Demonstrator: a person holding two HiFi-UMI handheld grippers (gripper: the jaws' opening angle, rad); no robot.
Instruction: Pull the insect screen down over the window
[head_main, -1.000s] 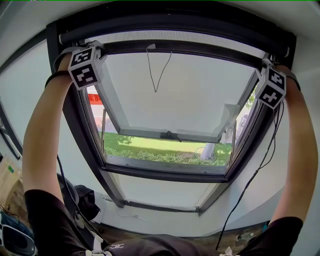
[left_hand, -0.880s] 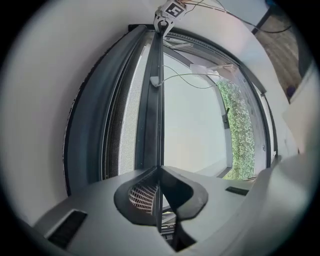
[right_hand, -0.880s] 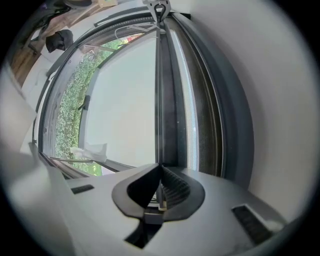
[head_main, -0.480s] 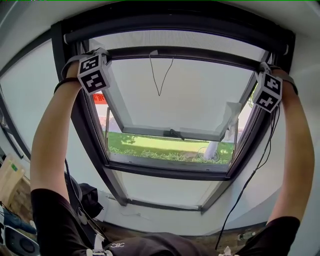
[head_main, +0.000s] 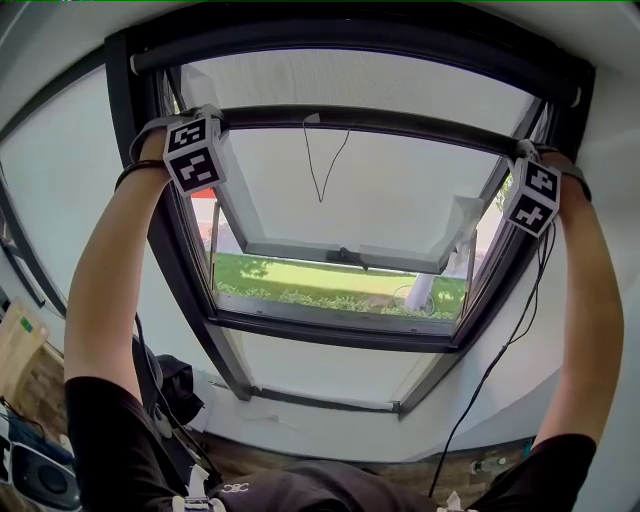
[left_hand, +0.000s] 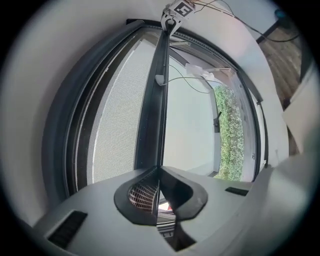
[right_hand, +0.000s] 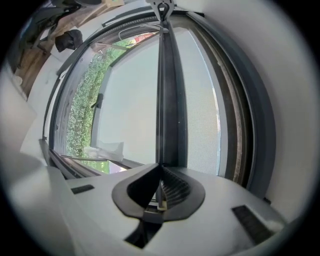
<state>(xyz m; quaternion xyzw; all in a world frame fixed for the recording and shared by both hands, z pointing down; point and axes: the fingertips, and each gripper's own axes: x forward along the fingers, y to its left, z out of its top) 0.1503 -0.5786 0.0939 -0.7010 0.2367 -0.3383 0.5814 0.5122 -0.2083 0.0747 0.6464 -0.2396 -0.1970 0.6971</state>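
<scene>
The insect screen's dark pull bar (head_main: 380, 120) spans the window frame (head_main: 170, 270), with grey mesh (head_main: 360, 80) stretched above it up to the roller housing. My left gripper (head_main: 212, 125) is shut on the bar's left end and my right gripper (head_main: 525, 152) on its right end. In the left gripper view the bar (left_hand: 156, 100) runs away from the closed jaws, mesh (left_hand: 117, 115) to its left. The right gripper view shows the bar (right_hand: 170, 90) leaving the closed jaws, mesh (right_hand: 202, 115) on its right.
A thin pull cord (head_main: 322, 165) hangs from the bar's middle. Behind it the glass sash (head_main: 340, 258) is tilted outward, with grass and a tree trunk outside. A black cable (head_main: 500, 350) drops from the right gripper. A dark bag (head_main: 172, 390) lies on the floor at left.
Both grippers have come down with the pull bar, and a wider strip of mesh now shows under the roller housing.
</scene>
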